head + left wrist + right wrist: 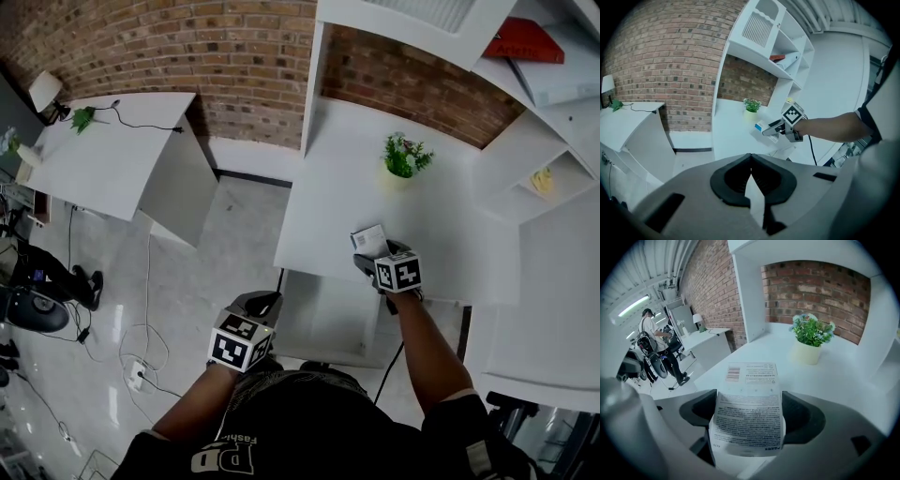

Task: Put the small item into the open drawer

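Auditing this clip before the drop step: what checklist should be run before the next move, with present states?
1. Small box clamped in right gripper: ok.
2. Drawer pulled out below the desk edge: ok.
3. Small box over the drawer: not ok, it is over the desk.
4. Left gripper jaws together, empty, by the drawer's left side, out of the likely path: ok.
5. Potted plant apart from the small box: ok.
6. Free room inside the drawer: cannot tell.
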Demonstrator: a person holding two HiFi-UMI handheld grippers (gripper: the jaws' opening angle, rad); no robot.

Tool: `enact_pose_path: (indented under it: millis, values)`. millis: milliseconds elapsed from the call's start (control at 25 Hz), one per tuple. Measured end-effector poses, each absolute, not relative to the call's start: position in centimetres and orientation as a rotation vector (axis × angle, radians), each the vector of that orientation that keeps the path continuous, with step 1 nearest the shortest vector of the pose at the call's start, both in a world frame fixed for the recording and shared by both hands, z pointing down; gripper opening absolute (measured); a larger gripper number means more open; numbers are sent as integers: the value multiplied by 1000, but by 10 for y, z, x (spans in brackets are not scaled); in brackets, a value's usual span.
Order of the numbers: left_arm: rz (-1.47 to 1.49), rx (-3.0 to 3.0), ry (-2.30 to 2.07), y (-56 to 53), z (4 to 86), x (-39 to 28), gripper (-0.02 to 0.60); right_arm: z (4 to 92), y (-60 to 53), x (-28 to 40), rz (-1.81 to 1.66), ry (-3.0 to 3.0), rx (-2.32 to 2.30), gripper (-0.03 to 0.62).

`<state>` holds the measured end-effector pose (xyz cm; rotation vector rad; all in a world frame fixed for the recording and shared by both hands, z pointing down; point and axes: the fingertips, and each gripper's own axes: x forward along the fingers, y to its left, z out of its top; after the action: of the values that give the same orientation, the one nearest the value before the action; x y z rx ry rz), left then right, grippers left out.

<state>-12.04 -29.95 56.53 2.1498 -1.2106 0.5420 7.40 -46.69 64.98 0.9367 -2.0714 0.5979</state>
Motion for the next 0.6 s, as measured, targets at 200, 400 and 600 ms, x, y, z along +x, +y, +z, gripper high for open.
enact_pose_path:
  millis: [200,400,600]
  values:
    - [543,2153,-1221,-289,565,-102,15,630,-434,80,561,-2141,907,416]
    - [536,2159,-1244,-282,566,-86,15,622,-400,78,513,-2197,844,416]
    - [561,2140,-1231,-271,579,-75,15,643,-362,77,529,-2197,771,416]
